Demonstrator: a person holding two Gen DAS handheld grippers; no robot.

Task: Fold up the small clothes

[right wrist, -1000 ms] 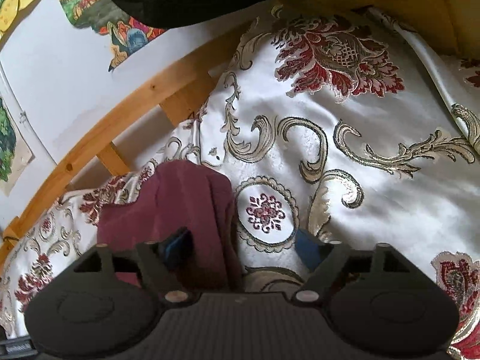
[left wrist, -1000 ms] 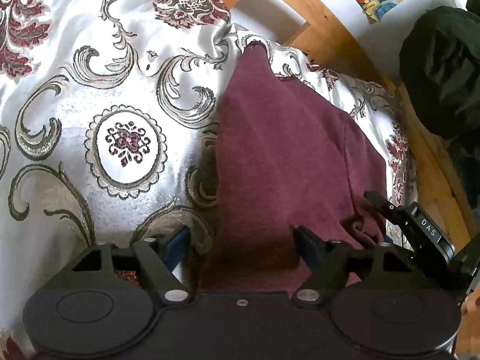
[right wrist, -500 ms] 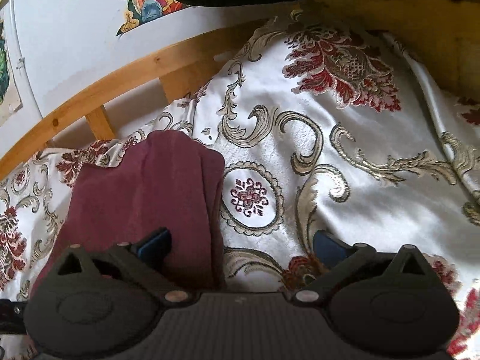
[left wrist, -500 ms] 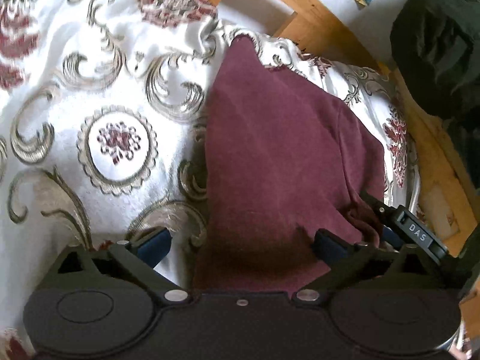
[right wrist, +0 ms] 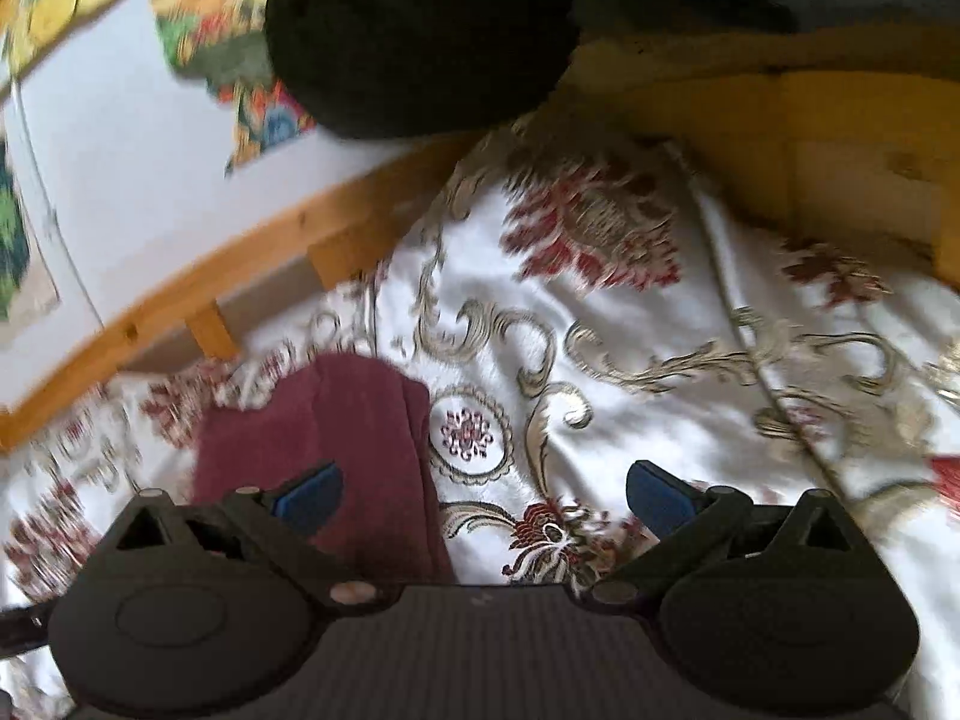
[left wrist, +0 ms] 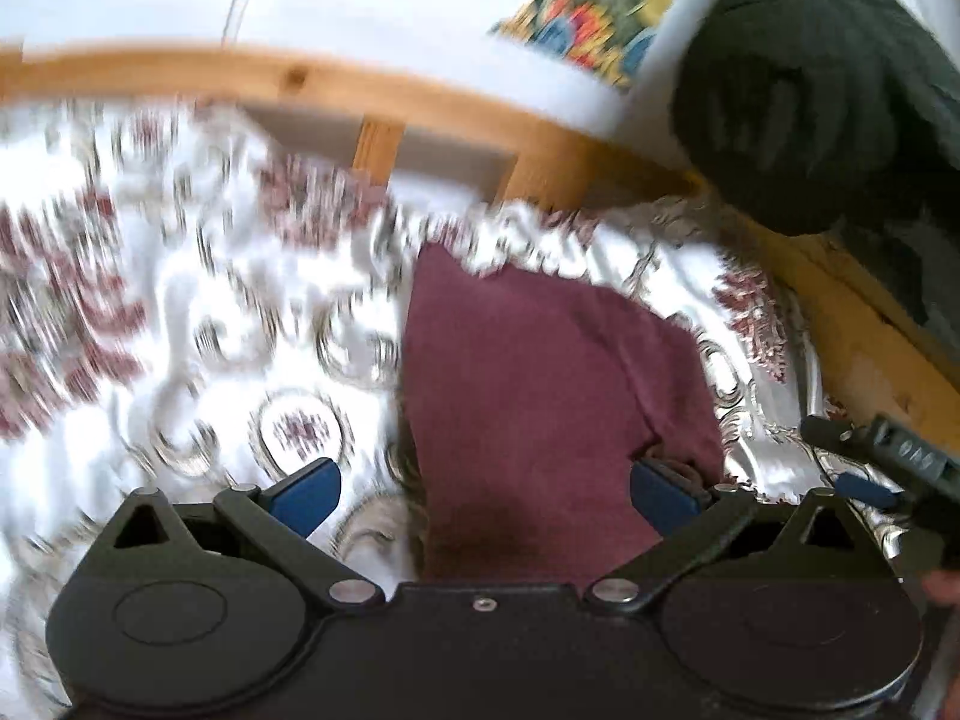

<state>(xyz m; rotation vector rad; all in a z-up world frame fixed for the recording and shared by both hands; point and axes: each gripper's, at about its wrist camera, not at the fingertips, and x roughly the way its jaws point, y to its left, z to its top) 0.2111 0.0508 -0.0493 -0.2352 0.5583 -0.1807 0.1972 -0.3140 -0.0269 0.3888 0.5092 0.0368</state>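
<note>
A folded maroon garment (left wrist: 540,396) lies flat on the white satin bedspread (left wrist: 198,324) with red and gold flowers. My left gripper (left wrist: 483,495) hangs above its near edge, jaws wide open, nothing between the blue pads (left wrist: 306,492). In the right wrist view the same maroon garment (right wrist: 312,438) lies at lower left. My right gripper (right wrist: 483,498) stands open over the bedspread (right wrist: 630,390) just right of it, holding nothing. The other gripper's tip (left wrist: 882,456) shows at the right edge of the left wrist view.
A curved wooden bed rail (left wrist: 420,114) runs behind the bedspread against a white wall with a colourful picture (left wrist: 594,30). A black bundle of cloth (left wrist: 804,96) sits at the bed's far corner, next to a yellow wooden surface (right wrist: 780,138).
Both grippers opened wider and let go of the maroon garment, then lifted and pulled back; more of the rail and wall is now in view.
</note>
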